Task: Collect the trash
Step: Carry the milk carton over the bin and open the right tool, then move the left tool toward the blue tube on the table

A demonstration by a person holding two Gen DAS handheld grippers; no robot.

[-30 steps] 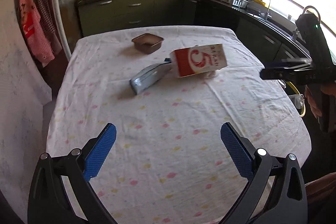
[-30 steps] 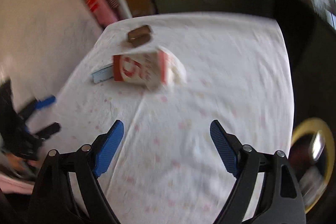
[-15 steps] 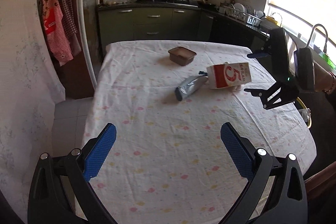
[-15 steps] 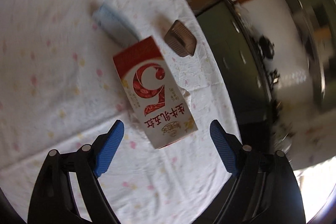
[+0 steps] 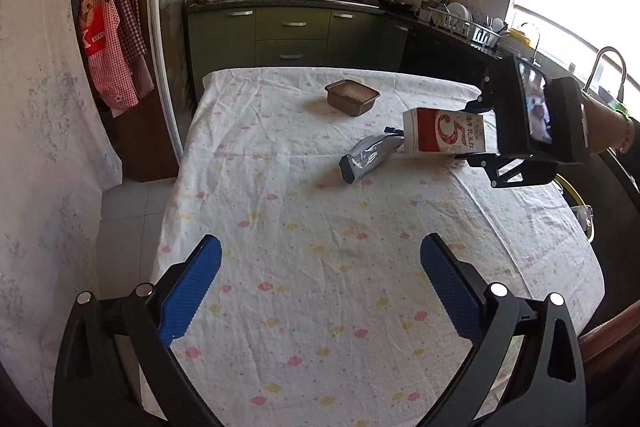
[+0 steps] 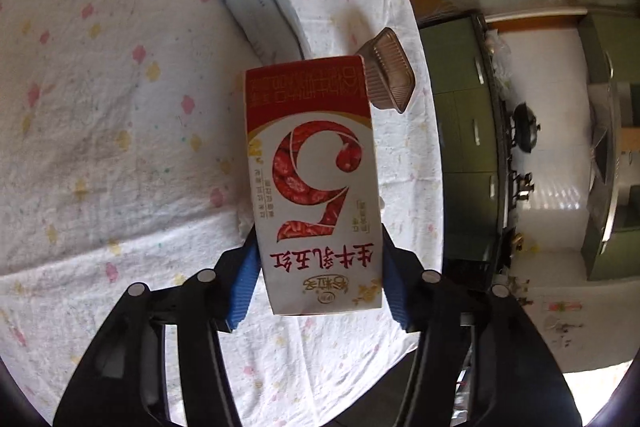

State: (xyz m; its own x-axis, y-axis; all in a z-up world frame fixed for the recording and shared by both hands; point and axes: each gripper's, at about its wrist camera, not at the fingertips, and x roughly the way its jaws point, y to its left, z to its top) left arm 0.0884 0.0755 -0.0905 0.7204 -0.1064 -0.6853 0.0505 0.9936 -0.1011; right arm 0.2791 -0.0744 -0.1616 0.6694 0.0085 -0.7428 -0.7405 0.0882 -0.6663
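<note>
A red and white milk carton [image 6: 316,187] with a big red "5" lies on the table, and my right gripper [image 6: 316,279] is shut on its near end, blue pads against both sides. In the left wrist view the carton [image 5: 444,135] and the right gripper [image 5: 480,133] are at the right. A silver-blue foil pouch [image 5: 370,157] lies touching the carton's far end; it also shows in the right wrist view [image 6: 256,7]. A brown plastic tray [image 5: 352,98] sits further back, seen also in the right wrist view [image 6: 388,75]. My left gripper [image 5: 320,287] is open and empty above the table's near part.
The table carries a white cloth with small pink and yellow flowers [image 5: 320,227]. Green kitchen cabinets [image 5: 292,35] stand behind it, a counter with a dish rack [image 5: 468,23] to the right, and aprons [image 5: 108,27] hang at the left.
My right gripper has moved in around the carton and closed on it. My left gripper has pulled back and risen, staying open.
</note>
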